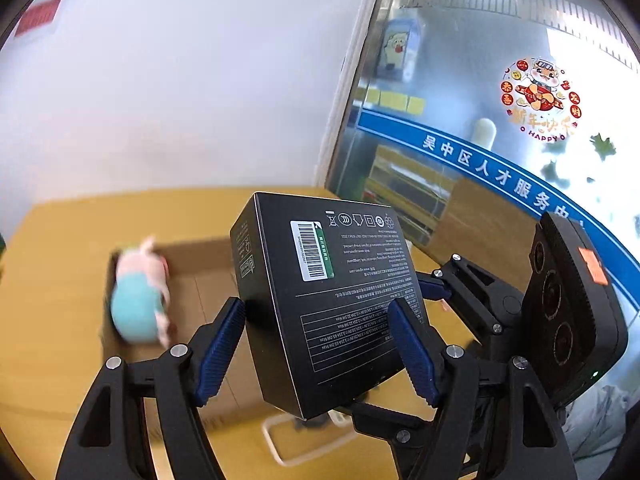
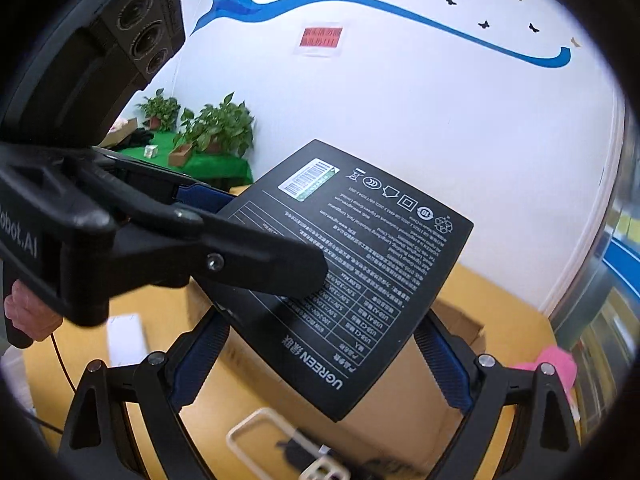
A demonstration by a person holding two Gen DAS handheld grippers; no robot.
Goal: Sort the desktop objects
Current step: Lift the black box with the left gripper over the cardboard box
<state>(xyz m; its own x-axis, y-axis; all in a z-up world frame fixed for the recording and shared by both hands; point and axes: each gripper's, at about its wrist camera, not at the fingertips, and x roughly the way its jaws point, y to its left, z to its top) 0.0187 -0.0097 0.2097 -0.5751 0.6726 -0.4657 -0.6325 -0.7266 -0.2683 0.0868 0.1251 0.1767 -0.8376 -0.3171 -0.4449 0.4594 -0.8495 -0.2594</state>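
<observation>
Left wrist view: left gripper (image 1: 320, 344) clamps the black UGREEN box (image 1: 320, 300), blue ribbed pads (image 1: 218, 350) pressed on its two opposite sides, box tilted and held in the air above the yellow desk (image 1: 52, 280), label face with barcode sticker (image 1: 312, 250) up. Right gripper (image 1: 452, 292) comes in from the right in this view, its blue pad at the box's right edge. Right wrist view: right gripper (image 2: 320, 356) also clamped on the same box (image 2: 360, 272), pads on both sides near the brand end, the left gripper (image 2: 208, 220) crossing from the left with its upper finger lying over the box face, a hand (image 2: 28, 312) on its grip. Below the box sits an open cardboard box (image 1: 192, 280) on the desk, a blurred pig plush toy (image 1: 140, 296) in a teal outfit inside at its left end. White loop-shaped cable (image 1: 288, 440) with a black piece lies on the desk near the camera. Pink item (image 2: 556, 360) at desk's right edge, too blurred to name. Potted plants (image 2: 216, 124) on a green cloth in back, white wall with blue swoosh.
</observation>
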